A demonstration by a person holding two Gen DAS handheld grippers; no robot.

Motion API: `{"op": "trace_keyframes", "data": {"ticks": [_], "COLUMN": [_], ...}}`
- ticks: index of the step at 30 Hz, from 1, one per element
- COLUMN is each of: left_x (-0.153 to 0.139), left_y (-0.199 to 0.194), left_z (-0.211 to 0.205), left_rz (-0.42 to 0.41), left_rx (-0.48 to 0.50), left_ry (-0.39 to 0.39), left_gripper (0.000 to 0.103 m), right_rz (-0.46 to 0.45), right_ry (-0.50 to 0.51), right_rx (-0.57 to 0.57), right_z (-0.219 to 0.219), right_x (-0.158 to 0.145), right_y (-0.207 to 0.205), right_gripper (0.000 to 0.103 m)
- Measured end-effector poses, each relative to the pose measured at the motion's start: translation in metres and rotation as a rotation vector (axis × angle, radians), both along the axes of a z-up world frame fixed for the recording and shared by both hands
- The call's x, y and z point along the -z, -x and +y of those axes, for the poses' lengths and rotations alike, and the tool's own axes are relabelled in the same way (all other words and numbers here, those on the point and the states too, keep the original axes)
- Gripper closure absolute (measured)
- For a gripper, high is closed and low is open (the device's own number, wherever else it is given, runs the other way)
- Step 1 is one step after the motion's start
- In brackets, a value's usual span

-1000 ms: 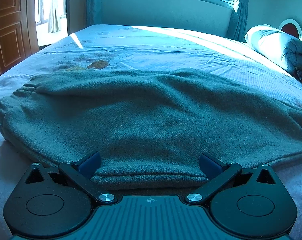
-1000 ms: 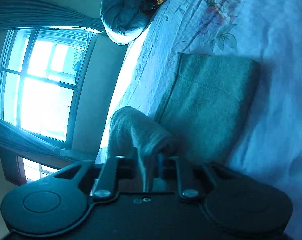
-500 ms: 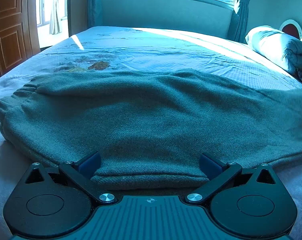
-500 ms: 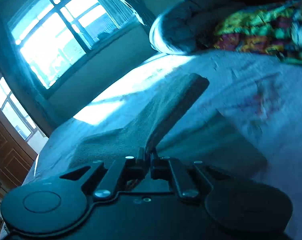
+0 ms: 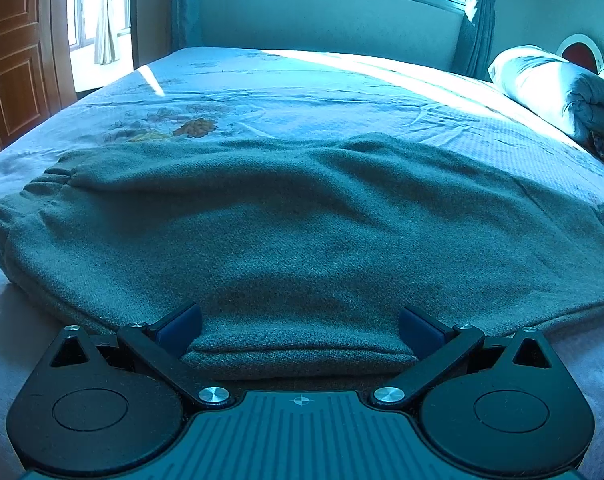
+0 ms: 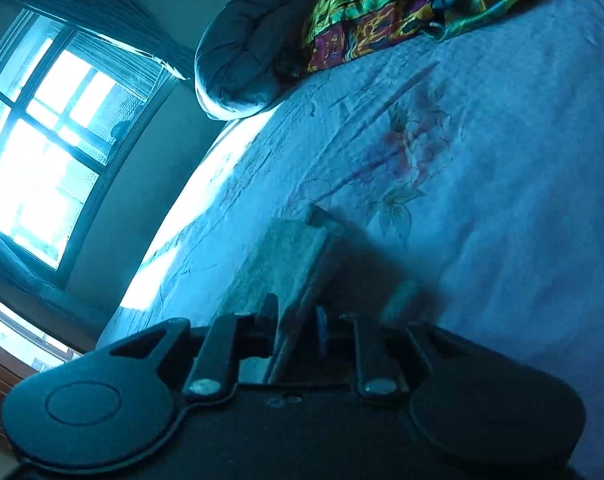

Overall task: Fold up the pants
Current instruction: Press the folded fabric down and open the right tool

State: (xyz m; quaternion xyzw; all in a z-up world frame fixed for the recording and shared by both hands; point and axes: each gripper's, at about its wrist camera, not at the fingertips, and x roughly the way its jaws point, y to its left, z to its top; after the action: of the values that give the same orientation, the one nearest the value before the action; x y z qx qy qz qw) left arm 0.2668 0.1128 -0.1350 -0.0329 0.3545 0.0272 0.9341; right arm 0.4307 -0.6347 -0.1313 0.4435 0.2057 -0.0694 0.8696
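Grey-green pants (image 5: pixel 293 216) lie flat across the bed, waistband at the left. My left gripper (image 5: pixel 299 326) is open, its blue pads either side of the pants' near folded edge, resting low on the bed. My right gripper (image 6: pixel 295 322) is shut on the leg end of the pants (image 6: pixel 285 264) and holds that strip of fabric lifted above the sheet, with a shadow under it.
The bed sheet (image 5: pixel 322 92) has a floral print. A rolled grey quilt (image 5: pixel 554 88) lies at the head of the bed, next to a colourful blanket (image 6: pixel 402 12). A window (image 6: pixel 33 152) and a wooden door (image 5: pixel 13 60) stand beyond the bed.
My right gripper has swung and tilted with the pant leg held in it, so its view turned from the window toward the sheet. My left gripper has stayed put and open.
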Motion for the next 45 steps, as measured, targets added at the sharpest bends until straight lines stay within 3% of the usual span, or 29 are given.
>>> {"op": "trace_keyframes", "data": {"ticks": [2, 4, 7, 9, 11, 12, 19, 23, 27, 33, 38, 42, 45], "left_x": [0.0, 0.0, 0.0, 0.001, 0.002, 0.002, 0.0, 0.002, 0.0, 0.001, -0.006, -0.025, -0.024], "left_y": [0.0, -0.001, -0.001, -0.001, 0.0, 0.001, 0.0, 0.001, 0.001, 0.003, 0.007, 0.015, 0.008], "left_z": [0.0, 0.0, 0.0, 0.0, 0.0, 0.0, 0.002, 0.0, 0.001, 0.0, -0.006, -0.017, -0.047], "left_rz": [0.001, 0.0, -0.002, -0.006, -0.011, -0.011, -0.004, -0.013, -0.008, -0.019, -0.027, -0.083, -0.066], "left_rx": [0.001, 0.001, -0.002, -0.004, -0.005, -0.004, 0.003, -0.003, 0.0, -0.008, -0.031, -0.069, -0.018], "left_ry": [0.0, 0.0, 0.0, -0.001, -0.001, -0.002, 0.003, -0.002, 0.0, -0.006, -0.025, 0.024, 0.064], "left_gripper": [0.0, 0.0, 0.0, 0.0, 0.0, 0.0, 0.0, 0.0, 0.0, 0.0, 0.0, 0.0, 0.0], "right_rz": [0.008, -0.021, -0.166, -0.112, 0.036, 0.052, 0.008, 0.056, 0.047, 0.044, 0.041, 0.007, -0.007], "right_ry": [0.014, 0.073, 0.179, 0.233, 0.15, 0.097, 0.042, 0.077, 0.128, 0.201, 0.196, 0.249, 0.266], "right_rx": [0.006, -0.018, -0.032, 0.003, 0.017, 0.028, 0.057, 0.033, 0.026, 0.032, 0.049, 0.111, 0.056], "right_z": [-0.006, -0.003, 0.01, 0.01, -0.005, -0.011, -0.008, -0.008, -0.004, 0.004, 0.004, 0.01, 0.024], "right_x": [-0.005, -0.02, -0.053, -0.044, -0.011, 0.002, 0.002, 0.009, -0.002, -0.015, -0.021, -0.032, -0.036], "right_y": [-0.006, -0.006, 0.023, 0.032, 0.027, 0.029, 0.04, 0.035, 0.037, 0.044, 0.051, 0.066, 0.065], "right_gripper": [0.103, 0.103, 0.103, 0.103, 0.103, 0.103, 0.103, 0.103, 0.094, 0.092, 0.092, 0.092, 0.092]}}
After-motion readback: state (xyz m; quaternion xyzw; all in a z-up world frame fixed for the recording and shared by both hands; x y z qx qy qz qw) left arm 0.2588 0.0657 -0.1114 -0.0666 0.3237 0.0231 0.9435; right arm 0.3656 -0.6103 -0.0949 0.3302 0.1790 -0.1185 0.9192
